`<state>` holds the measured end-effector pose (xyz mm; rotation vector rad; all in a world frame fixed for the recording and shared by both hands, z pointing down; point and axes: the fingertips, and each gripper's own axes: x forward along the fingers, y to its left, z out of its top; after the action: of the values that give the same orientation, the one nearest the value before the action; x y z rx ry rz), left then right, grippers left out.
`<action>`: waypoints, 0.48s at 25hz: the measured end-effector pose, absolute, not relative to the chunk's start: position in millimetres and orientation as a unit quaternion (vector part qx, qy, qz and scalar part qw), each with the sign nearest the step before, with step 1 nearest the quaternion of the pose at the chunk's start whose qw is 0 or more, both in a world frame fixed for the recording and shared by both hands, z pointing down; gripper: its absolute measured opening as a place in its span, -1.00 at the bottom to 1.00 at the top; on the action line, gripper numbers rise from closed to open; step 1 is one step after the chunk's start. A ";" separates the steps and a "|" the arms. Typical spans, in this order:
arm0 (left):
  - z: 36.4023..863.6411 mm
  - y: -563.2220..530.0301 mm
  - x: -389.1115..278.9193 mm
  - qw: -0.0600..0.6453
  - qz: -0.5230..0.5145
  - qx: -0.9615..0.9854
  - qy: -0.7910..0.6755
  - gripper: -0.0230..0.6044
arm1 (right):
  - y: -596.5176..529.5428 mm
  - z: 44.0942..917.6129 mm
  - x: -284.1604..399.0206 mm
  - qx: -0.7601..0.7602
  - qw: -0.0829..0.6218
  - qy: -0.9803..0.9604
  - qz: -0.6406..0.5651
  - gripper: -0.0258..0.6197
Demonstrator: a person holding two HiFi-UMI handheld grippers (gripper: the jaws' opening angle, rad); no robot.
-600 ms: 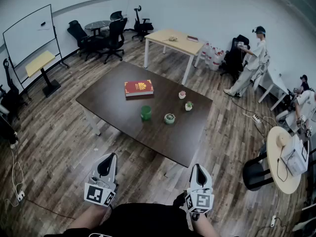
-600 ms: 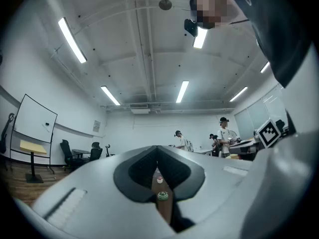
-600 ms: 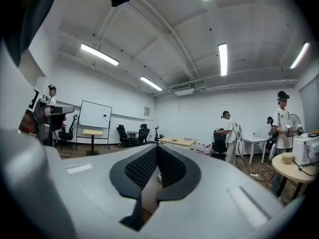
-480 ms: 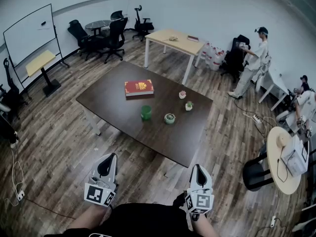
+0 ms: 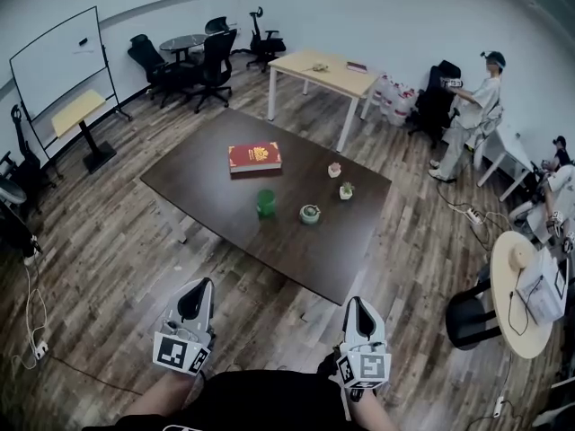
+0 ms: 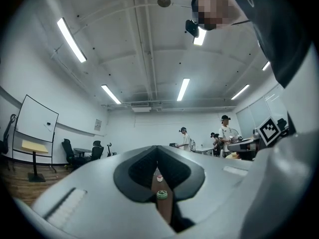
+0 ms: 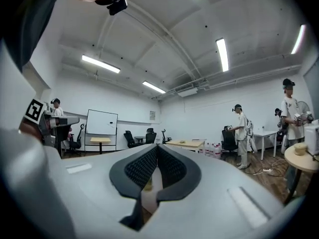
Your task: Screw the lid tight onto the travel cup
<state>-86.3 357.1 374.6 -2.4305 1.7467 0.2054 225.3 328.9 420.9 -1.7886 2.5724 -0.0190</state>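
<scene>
the travel cup (image 5: pixel 266 204), green, stands upright on the dark brown desk (image 5: pixel 207 187), so its long axis runs vertical. it is too small here to tell whether its mouth is bare. it sits near the middle of the desk, with a red book (image 5: pixel 254 157) lying flat behind it and a round green-and-pale thing (image 5: pixel 310 214) just to its right, apart from it, which may be the lid. two small potted plants (image 5: pixel 334 170) stand further back on the right.

both claws show low in the head view, over the wood floor (image 5: pixel 108 268), well apart from the desk and from each other. they point roughly towards the desk.

the left claw (image 5: pixel 199 287) is clenched on nothing. in the left gripper view its dark pads (image 6: pixel 139 171) meet at the tip, and the narrow slit below them shows only a strip of the far desk with the round green thing on it.

the right claw (image 5: pixel 357 303) is likewise clenched and empty. in the right gripper view its ribbed pads (image 7: pixel 142 171) press together, with nothing caught between them.
</scene>
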 end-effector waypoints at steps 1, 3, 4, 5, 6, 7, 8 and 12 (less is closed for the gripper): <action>375.6 355.7 -83.1 0.069 0.068 -0.807 0.583 -0.93 | 325.0 421.2 227.6 -0.568 0.010 0.823 -0.010 -0.89; 378.7 351.3 -77.9 0.061 0.069 -0.803 0.589 -0.93 | 316.0 424.1 231.9 -0.559 0.022 0.829 -0.019 -0.89; 380.8 348.2 -75.7 0.056 0.070 -0.801 0.592 -0.93 | 310.5 426.5 233.9 -0.554 0.026 0.832 -0.022 -0.89; 382.6 344.6 -73.5 0.052 0.069 -0.799 0.595 -0.93 | 304.2 429.1 236.3 -0.550 0.029 0.834 -0.024 -0.89; 384.0 340.6 -71.0 0.050 0.065 -0.797 0.598 -0.93 | 297.3 431.9 239.5 -0.549 0.031 0.835 -0.027 -0.89; 384.9 336.0 -68.3 0.050 0.061 -0.795 0.601 -0.93 | 289.8 434.5 243.3 -0.549 0.033 0.835 -0.031 -0.89; 385.3 330.7 -65.8 0.050 0.056 -0.794 0.603 -0.93 | 282.0 436.8 247.3 -0.551 0.035 0.833 -0.037 -0.89; 383.7 301.2 -63.5 0.058 0.042 -0.796 0.601 -0.93 | 252.3 442.8 254.8 -0.559 0.034 0.827 -0.049 -0.89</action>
<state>-63.5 301.2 383.7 -2.4119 1.8220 0.1259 254.8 252.3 442.8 -1.7182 2.5436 -0.1509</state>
